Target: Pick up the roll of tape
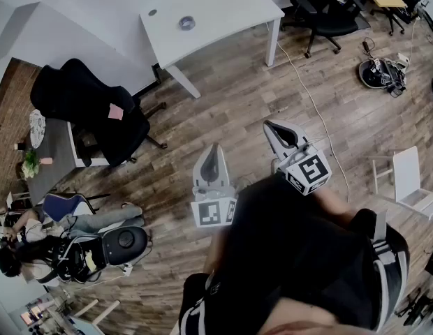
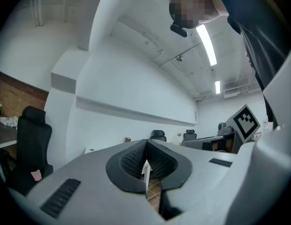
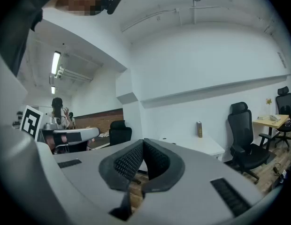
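Note:
The roll of tape (image 1: 186, 23) lies flat on a white table (image 1: 223, 12) at the far side of the room, well away from both grippers. My left gripper (image 1: 215, 148) and right gripper (image 1: 270, 125) are held level above the wooden floor and point toward that table. In the left gripper view the left gripper (image 2: 146, 142) has its jaws together with nothing between them. The right gripper (image 3: 143, 141) is likewise shut and empty. The tape cannot be made out in either gripper view.
A black office chair (image 1: 98, 110) stands left of the table and another (image 1: 321, 9) to its right. A white cable (image 1: 311, 96) runs across the floor. A white chair (image 1: 412, 176) is at the right, and a person (image 1: 35, 246) sits at lower left.

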